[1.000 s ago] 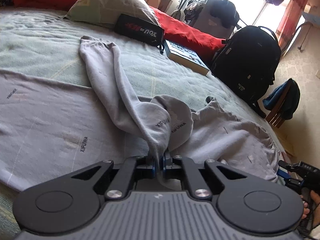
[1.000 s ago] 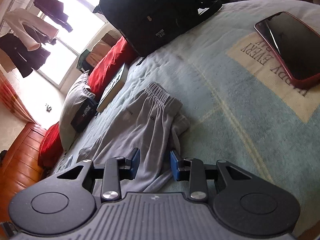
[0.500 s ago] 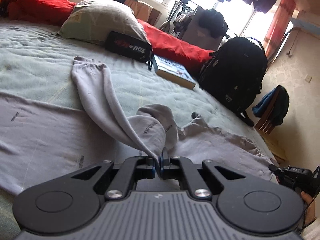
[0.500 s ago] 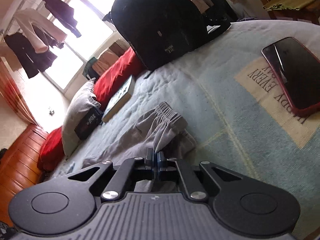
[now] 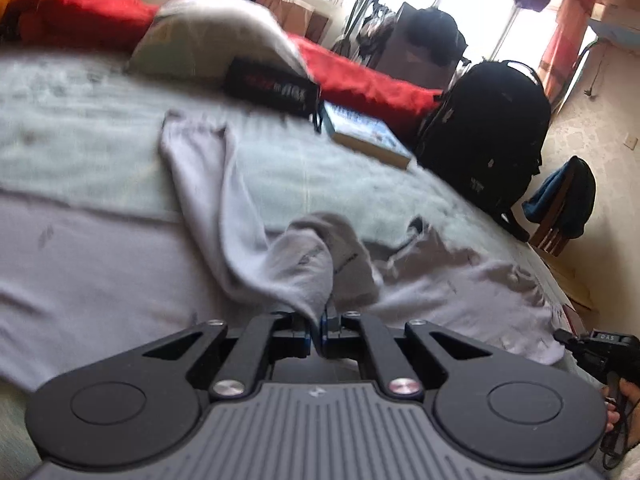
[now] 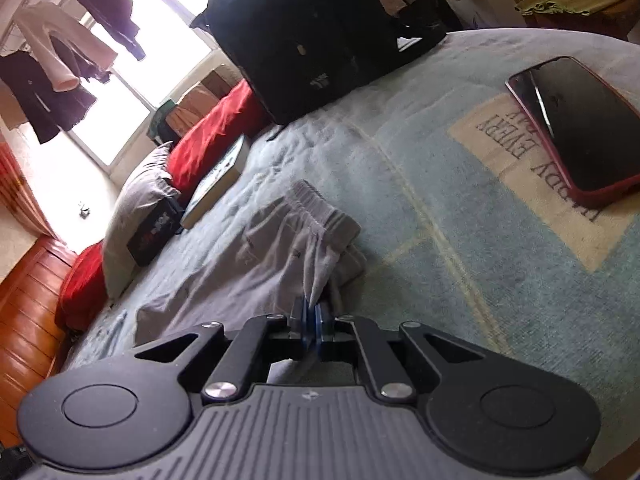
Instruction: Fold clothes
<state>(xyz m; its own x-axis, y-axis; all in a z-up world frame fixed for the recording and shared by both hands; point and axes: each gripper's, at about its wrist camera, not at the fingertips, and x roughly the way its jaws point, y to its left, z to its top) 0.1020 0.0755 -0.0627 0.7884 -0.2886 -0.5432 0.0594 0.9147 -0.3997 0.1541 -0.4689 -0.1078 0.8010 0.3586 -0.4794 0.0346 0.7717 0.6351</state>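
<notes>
A pair of grey sweatpants lies spread over the bed. In the left wrist view my left gripper is shut on the cuff end of one leg, which bunches up just above the jaws. The other leg stretches away toward the pillow. In the right wrist view the grey sweatpants show their gathered elastic waistband, and my right gripper is shut on a pinch of that fabric near the waist. The right gripper also shows at the left view's right edge, held by a hand.
The bed has a pale green blanket. A pillow, a black pouch, a book and red bedding lie at the far side. A black backpack stands beyond. A red-cased phone lies on the bed right of the waistband.
The right gripper went from open around the waist fabric to shut on it. The left gripper stayed shut on the leg cuff, with little movement.
</notes>
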